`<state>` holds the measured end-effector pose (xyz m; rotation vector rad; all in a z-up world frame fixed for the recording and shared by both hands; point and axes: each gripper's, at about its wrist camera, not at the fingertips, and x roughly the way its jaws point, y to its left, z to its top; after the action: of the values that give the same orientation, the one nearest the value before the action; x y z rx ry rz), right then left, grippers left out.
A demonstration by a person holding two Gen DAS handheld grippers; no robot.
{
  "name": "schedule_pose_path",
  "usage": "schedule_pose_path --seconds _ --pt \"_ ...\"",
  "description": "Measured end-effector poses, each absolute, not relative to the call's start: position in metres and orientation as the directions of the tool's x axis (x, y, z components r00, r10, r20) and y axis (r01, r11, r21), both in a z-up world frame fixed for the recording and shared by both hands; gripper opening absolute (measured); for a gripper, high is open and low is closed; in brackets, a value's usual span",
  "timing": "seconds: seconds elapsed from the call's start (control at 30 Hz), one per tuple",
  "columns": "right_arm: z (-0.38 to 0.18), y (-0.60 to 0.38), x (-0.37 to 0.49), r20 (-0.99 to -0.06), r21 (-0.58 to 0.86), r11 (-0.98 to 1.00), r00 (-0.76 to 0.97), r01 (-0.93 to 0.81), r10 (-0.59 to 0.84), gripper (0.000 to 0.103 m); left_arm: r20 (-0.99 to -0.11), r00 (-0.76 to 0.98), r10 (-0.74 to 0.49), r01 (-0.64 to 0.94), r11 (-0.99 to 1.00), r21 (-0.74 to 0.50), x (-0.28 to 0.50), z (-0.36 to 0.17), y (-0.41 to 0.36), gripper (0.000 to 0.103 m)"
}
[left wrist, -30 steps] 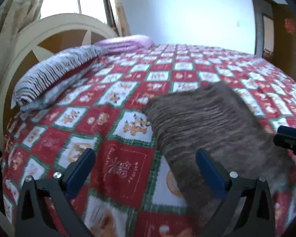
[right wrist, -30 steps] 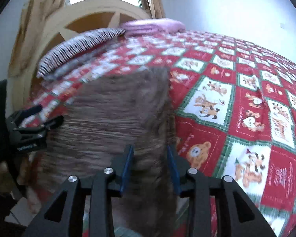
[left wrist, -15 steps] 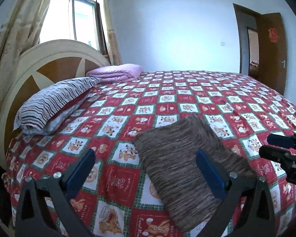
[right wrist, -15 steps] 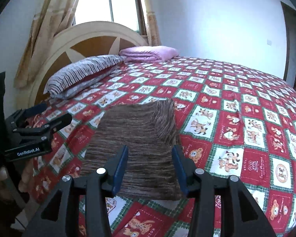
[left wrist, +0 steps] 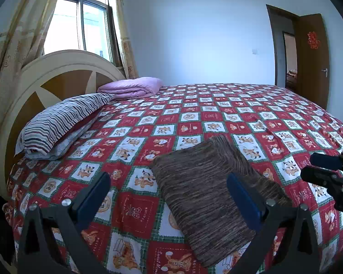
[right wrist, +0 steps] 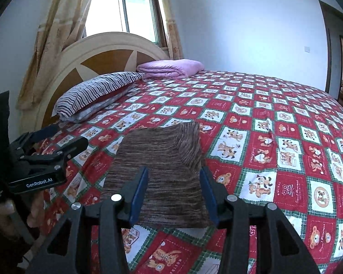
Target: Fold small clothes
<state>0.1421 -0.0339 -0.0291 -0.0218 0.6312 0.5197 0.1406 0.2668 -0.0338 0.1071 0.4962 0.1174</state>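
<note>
Brown knitted garment (right wrist: pixel 162 166) folded into a flat rectangle on the bed (right wrist: pixel 274 118); the fold is judged done.
Both tongs are held above it with nothing gripped; the left tongs (left wrist: pixel 167 196) are spread wide, the right tongs (right wrist: pixel 173 191) stand partly apart with the jaws released; no pad is seen pressing the cloth; no further unfolded clothes are visible; only tidying or setting the garment aside seems left.

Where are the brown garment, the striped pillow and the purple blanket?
Brown garment (right wrist: pixel 169 159): right wrist view, middle of the folded cloth.
Striped pillow (left wrist: pixel 64 118): left wrist view, top face.
Purple blanket (right wrist: pixel 171 68): right wrist view, top fold.
</note>
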Motion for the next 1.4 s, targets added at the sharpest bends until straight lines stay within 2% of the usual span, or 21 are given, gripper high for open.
schedule_pose_path --seconds 0.9,1.4 --pt "-0.029 -0.036 0.136 -0.558 0.139 0.873 0.692 -0.467 0.458 0.049 -0.484 0.865 0.131 -0.079 0.989 0.125 0.139 -0.038 0.269 0.103" --pt "-0.016 -0.039 0.126 -0.514 0.145 0.869 0.714 -0.473 0.475 0.049 -0.446 0.881 0.156 -0.127 0.987 0.095 0.137 -0.026 0.28 0.103"
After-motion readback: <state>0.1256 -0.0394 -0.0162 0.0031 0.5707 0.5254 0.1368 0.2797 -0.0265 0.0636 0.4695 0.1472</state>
